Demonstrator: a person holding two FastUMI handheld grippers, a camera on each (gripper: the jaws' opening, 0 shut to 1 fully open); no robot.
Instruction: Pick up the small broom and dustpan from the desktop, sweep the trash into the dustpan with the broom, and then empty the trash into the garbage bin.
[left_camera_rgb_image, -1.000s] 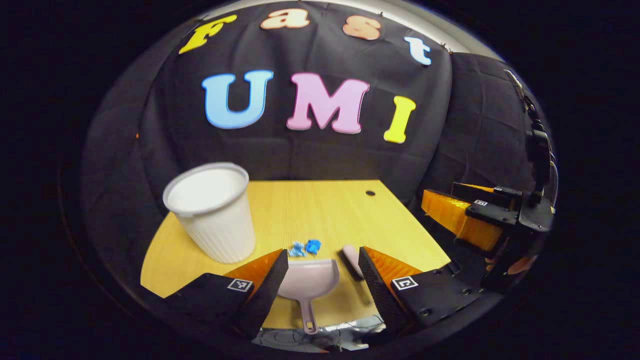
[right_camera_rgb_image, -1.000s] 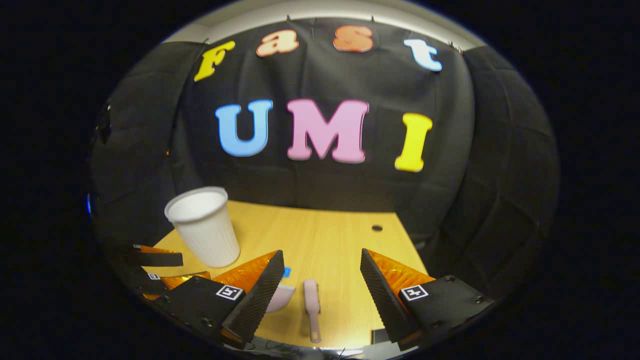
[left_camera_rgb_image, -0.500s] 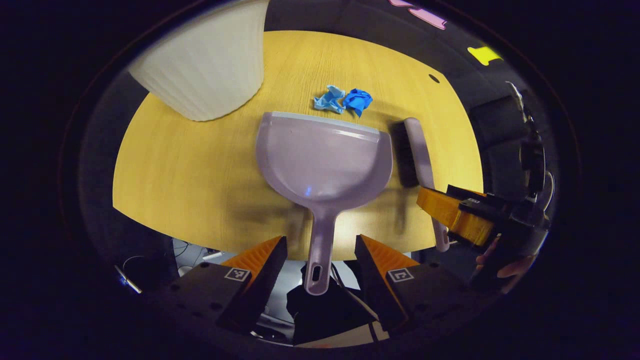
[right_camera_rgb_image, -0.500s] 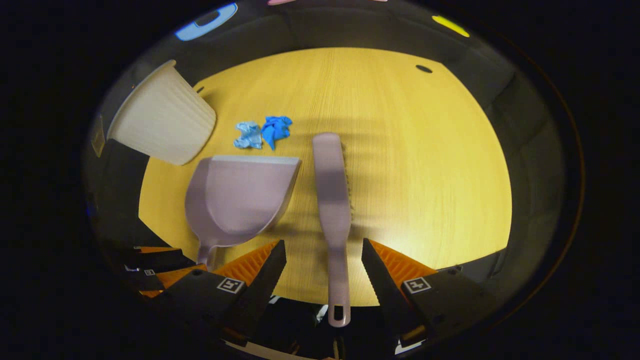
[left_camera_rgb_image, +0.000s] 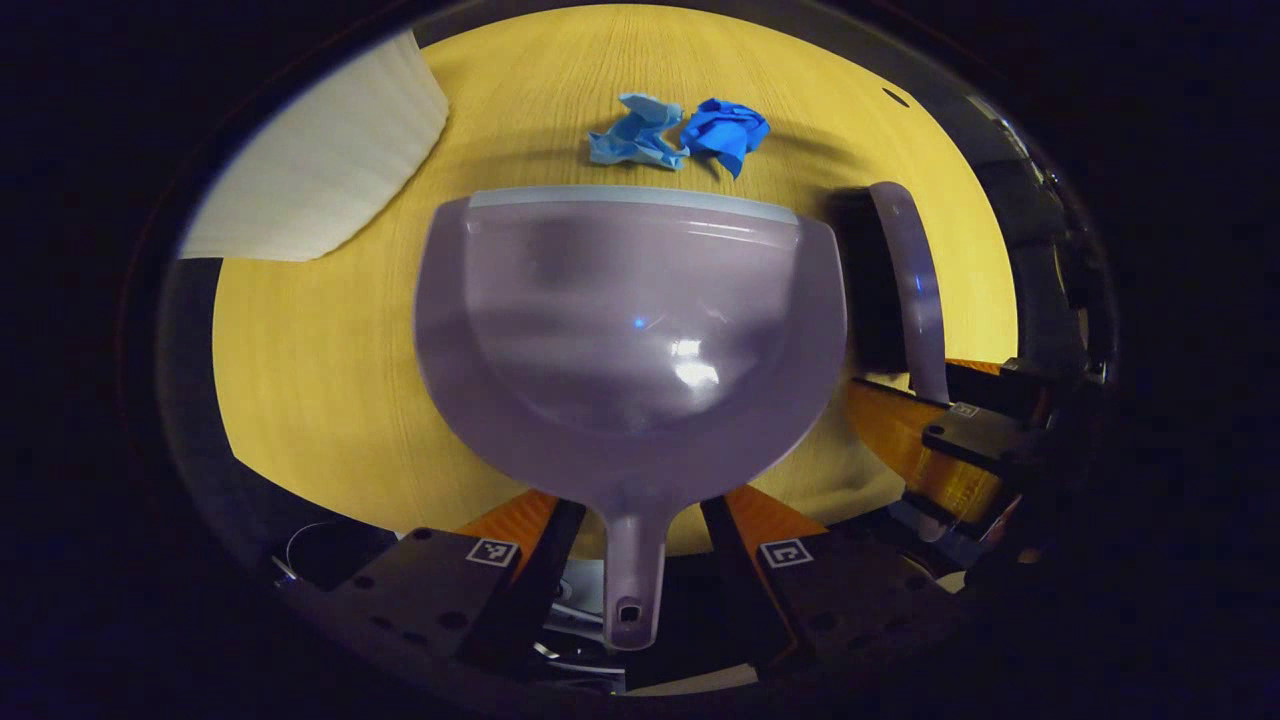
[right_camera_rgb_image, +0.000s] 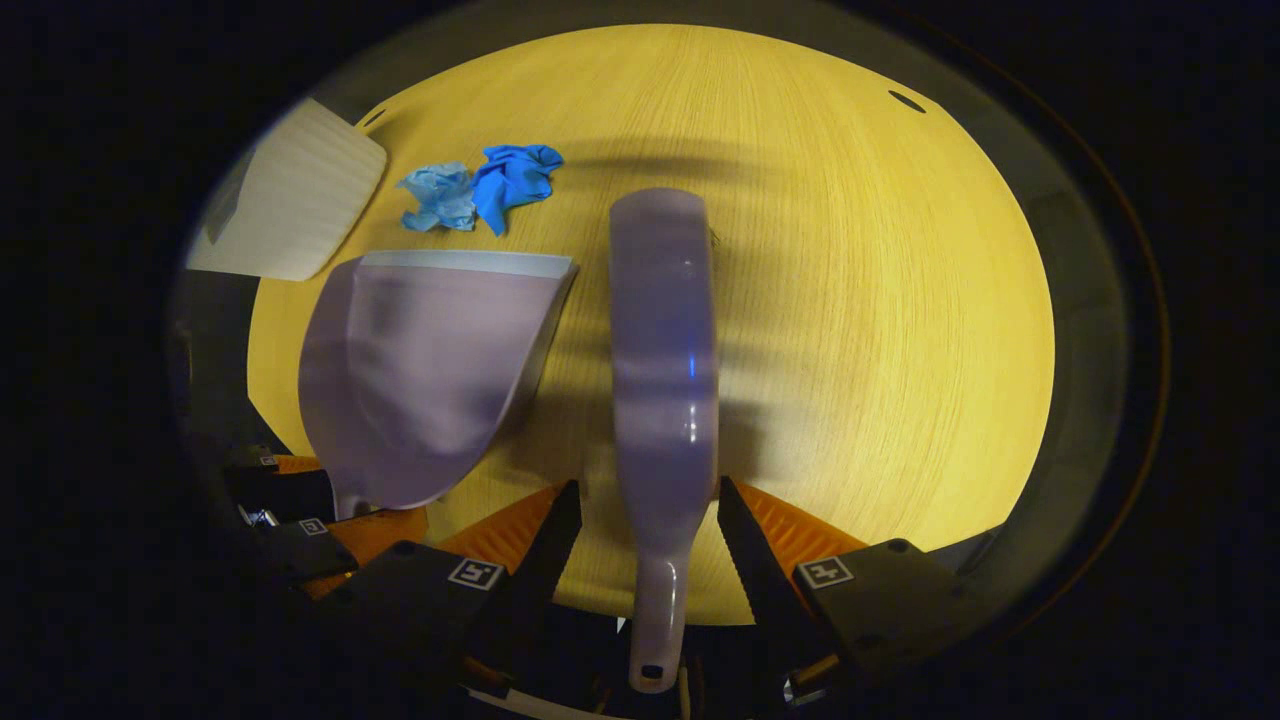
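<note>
1. In the left gripper view, the left hand-held gripper (left_camera_rgb_image: 632, 530) stands open, its fingers either side of the dustpan (left_camera_rgb_image: 630, 330) handle at 6 o'clock, not yet pressing.
2. In the right gripper view, the right hand-held gripper (right_camera_rgb_image: 642, 520) is open astride the broom (right_camera_rgb_image: 662, 400) handle.
3. Both tools lie on the tabletop (right_camera_rgb_image: 880, 300); the trash (left_camera_rgb_image: 680, 135) sits at 12 o'clock, beyond the pan's lip.
4. Close squarely on each handle before lifting, so neither twists.

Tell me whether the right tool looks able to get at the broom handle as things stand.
Probably yes: the right tool is open, its fingers either side of the broom handle, nothing lying between; the dustpan sits clear alongside.
</note>
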